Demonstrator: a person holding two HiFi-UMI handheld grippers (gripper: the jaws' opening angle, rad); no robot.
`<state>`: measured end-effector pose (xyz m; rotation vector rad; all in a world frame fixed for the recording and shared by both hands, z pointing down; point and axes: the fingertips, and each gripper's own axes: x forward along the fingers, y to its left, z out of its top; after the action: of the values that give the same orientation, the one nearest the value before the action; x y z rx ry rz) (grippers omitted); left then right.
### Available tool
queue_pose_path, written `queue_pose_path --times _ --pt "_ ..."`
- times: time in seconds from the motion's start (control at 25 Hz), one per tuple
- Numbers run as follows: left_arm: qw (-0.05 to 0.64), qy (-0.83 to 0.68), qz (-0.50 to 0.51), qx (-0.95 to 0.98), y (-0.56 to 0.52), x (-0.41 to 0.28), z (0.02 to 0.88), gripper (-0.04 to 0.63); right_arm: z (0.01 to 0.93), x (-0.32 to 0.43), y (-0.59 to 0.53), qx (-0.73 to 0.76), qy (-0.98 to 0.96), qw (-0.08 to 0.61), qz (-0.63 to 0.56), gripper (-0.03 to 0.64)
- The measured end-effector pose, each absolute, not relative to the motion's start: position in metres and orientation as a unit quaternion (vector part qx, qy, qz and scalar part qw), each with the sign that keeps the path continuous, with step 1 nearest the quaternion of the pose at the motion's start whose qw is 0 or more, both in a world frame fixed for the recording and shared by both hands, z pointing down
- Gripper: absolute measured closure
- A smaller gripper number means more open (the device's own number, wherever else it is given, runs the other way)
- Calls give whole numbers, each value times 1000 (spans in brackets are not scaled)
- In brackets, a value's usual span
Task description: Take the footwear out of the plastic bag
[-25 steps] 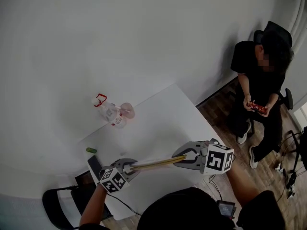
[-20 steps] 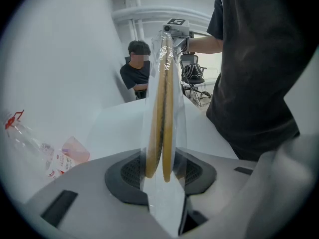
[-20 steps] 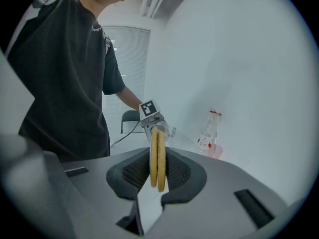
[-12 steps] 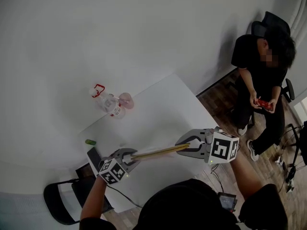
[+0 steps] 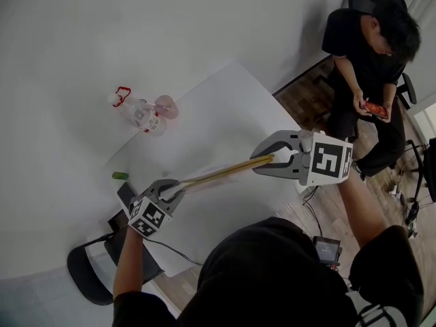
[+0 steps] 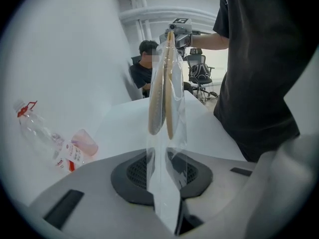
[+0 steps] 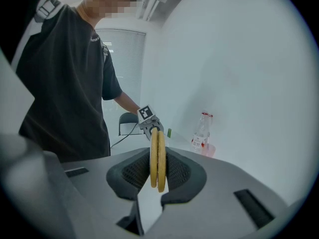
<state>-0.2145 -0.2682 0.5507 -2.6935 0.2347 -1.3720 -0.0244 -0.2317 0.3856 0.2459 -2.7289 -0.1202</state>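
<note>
A pair of flat tan slippers [image 5: 218, 174] in a clear plastic bag [image 6: 167, 183] hangs stretched above the white table [image 5: 225, 107], spanning both grippers. My left gripper [image 5: 168, 189] holds the bag's free end. Its jaws have just been closing, and the film is pinched between the pads. In the left gripper view the slippers [image 6: 162, 88] hang on edge inside the bag, running toward the right gripper [image 6: 178, 31]. My right gripper [image 5: 272, 159] is shut on the other end, with the two soles [image 7: 157, 158] pressed between its pads.
A plastic bottle [image 5: 136, 111] with a red cap ring lies beside a pink cup [image 5: 165, 105] at the table's far left. A small green thing [image 5: 120, 176] and a dark flat device [image 5: 126, 196] sit near the left edge. A chair [image 5: 88, 278] stands below left. A seated person [image 5: 371, 53] is at the right.
The right gripper has risen a little and drifted right with its end of the slippers. The left gripper has stayed about in place. The bundle remains stretched between them.
</note>
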Motion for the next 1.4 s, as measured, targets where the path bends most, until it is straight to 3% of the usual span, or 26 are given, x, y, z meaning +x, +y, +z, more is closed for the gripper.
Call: queue_pose_path --times 0.32,1.12,1.4 --pt "44 99 -445 -889 -274 -224 556 545 383 -18 -233 92 -973 209 -44 548" --pt "9 141 -440 -887 -279 -255 570 563 365 17 -231 109 -968 221 -44 548" --pt "-33 171 -438 -882 -273 -270 587 565 349 40 -245 160 -963 210 -53 548"
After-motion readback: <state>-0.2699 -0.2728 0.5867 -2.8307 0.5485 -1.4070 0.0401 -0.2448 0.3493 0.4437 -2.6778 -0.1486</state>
